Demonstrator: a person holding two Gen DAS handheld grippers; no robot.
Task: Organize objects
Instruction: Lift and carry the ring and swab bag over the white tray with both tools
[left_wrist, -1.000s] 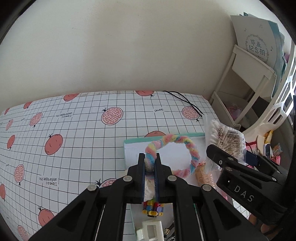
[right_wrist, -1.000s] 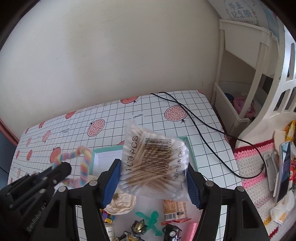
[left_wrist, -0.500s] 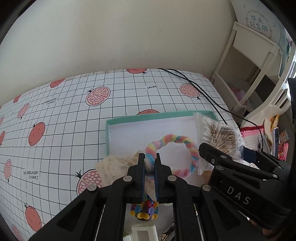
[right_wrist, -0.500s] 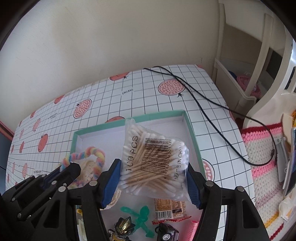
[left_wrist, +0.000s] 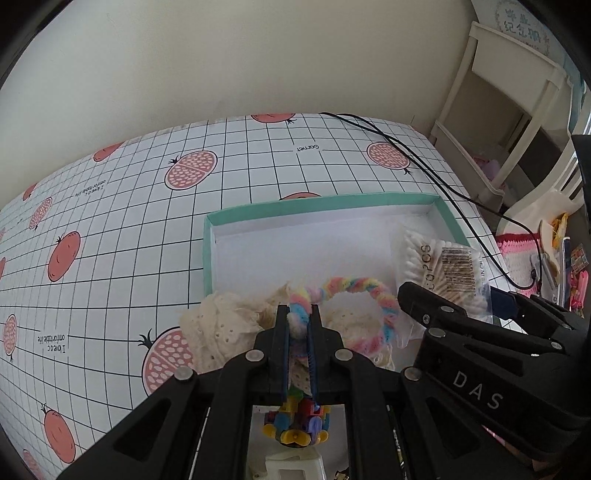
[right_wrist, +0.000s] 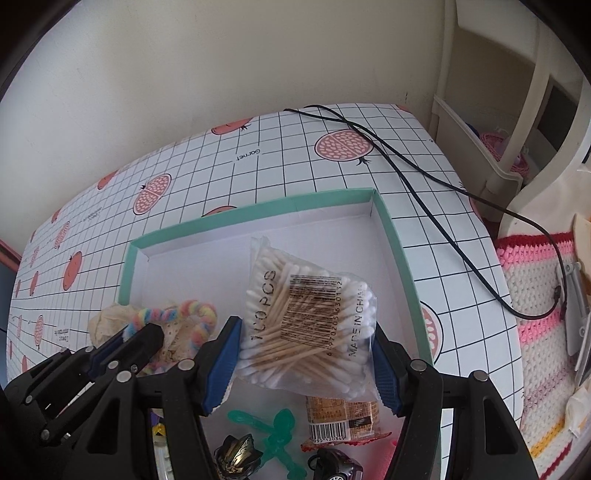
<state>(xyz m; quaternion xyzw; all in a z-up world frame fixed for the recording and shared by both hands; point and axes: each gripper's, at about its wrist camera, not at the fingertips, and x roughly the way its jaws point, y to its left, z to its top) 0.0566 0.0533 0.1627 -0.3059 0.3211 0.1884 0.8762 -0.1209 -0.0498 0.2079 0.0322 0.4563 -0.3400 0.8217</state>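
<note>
The left gripper (left_wrist: 300, 321) hid most of a bead-like toy (left_wrist: 295, 421) beneath it. The right-wrist view's bottom edge cut off a toy car (right_wrist: 338, 467) (dark) and a figurine (right_wrist: 236, 459); the snack packet (right_wrist: 343, 421) lay partly under the cotton swab bag (right_wrist: 308, 317).

The swab bag (right_wrist: 308, 319) sits in the box (right_wrist: 395, 236), right of the ring (right_wrist: 177, 314) on the cloth (left_wrist: 225, 321).

home; fruit-print tablecloth (left_wrist: 258, 166), crocheted mat (right_wrist: 535, 332)
</note>
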